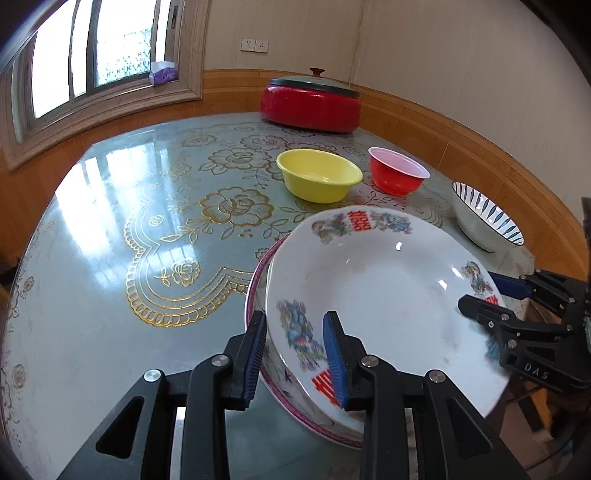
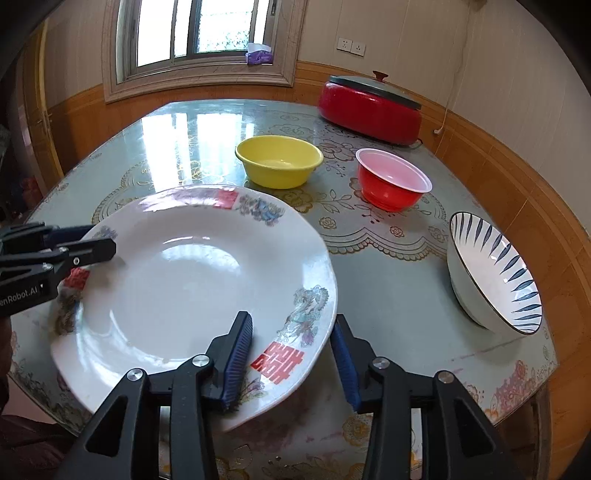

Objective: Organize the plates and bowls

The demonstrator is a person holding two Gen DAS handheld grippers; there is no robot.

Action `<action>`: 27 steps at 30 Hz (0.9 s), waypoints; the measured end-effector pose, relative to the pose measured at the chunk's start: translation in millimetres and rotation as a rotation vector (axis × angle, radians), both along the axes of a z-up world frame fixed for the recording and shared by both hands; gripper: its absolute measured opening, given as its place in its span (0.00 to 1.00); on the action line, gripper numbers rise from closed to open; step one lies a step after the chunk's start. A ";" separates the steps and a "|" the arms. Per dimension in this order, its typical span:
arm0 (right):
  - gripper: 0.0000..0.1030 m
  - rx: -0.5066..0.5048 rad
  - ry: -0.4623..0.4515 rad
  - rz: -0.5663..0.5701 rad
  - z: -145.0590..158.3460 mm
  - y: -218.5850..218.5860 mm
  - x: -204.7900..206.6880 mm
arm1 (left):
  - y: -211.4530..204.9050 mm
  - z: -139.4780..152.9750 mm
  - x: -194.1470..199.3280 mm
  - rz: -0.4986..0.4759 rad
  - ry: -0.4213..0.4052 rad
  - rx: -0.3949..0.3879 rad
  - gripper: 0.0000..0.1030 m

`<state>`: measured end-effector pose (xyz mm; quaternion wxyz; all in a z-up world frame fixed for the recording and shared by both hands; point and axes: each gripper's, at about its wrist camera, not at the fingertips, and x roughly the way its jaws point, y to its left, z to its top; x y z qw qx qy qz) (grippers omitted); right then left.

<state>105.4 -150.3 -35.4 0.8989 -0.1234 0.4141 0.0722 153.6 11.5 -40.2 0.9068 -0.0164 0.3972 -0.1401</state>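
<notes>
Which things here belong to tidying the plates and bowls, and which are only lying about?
For the job: white plate, pink-rimmed plate under it, yellow bowl, red bowl, striped bowl.

Lying about: red lidded pot, tissue box on the windowsill.

Red lidded cooker (image 1: 309, 107), tissue box (image 1: 162, 73), wall socket (image 1: 254, 45).

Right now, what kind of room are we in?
Most likely a home dining room or kitchen corner: a glass-topped table with a floral cloth, a lidded red electric cooking pot near wall sockets, and a window above wood panelling.
</notes>
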 end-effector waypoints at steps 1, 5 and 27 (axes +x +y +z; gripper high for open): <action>0.45 0.013 -0.007 0.002 -1.4 -0.4 -1.5 | 0.2 -0.6 1.3 0.002 0.002 0.000 0.31; 0.50 -0.024 -0.040 0.002 -7.0 6.8 -2.9 | -1.9 -3.0 2.7 0.005 0.003 0.022 0.32; 0.56 -0.030 -0.039 -0.093 -8.6 17.4 -3.8 | 7.7 16.1 -18.2 0.006 -0.096 0.082 0.45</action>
